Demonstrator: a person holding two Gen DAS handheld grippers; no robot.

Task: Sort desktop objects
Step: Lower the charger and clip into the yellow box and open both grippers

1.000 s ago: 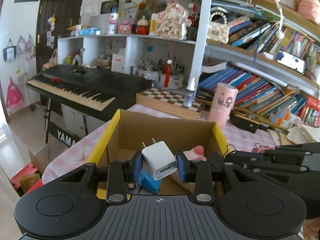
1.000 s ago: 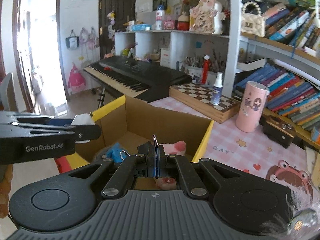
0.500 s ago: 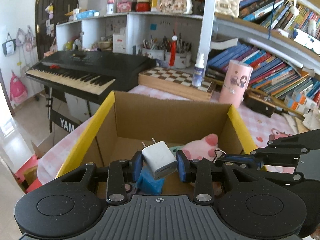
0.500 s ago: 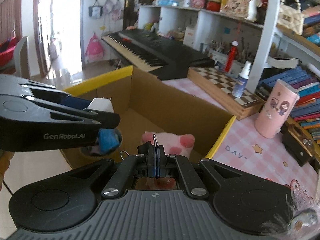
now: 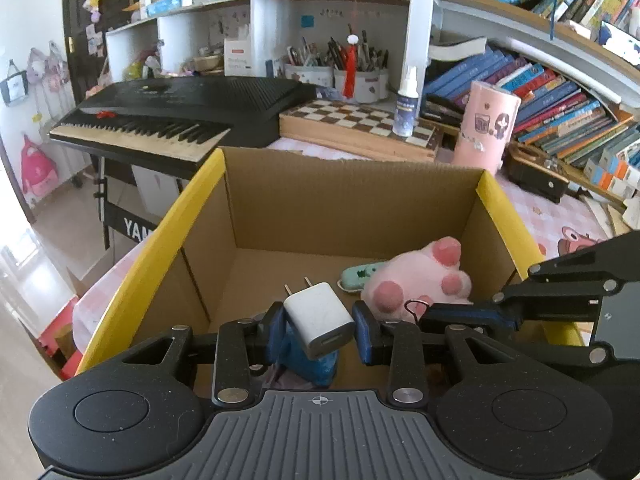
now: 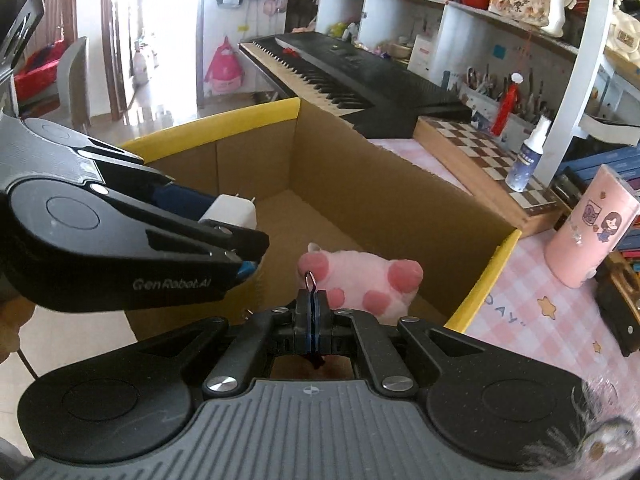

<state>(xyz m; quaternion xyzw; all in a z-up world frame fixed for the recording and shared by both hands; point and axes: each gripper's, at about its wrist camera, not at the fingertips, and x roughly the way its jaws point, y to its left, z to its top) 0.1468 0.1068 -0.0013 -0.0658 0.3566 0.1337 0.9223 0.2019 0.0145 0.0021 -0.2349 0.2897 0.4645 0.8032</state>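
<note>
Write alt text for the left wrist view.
The left gripper holds a white plug charger over an open cardboard box with yellow flaps. Inside lie a pink plush toy and a green power strip; the right gripper reaches in from the right.

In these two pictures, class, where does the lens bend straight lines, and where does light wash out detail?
Left wrist view: the bookshelves curve at the top right, and the floor at the left edge is overexposed. Right wrist view: the bright doorway is blown out to white, and the cardboard box edges bow.
</note>
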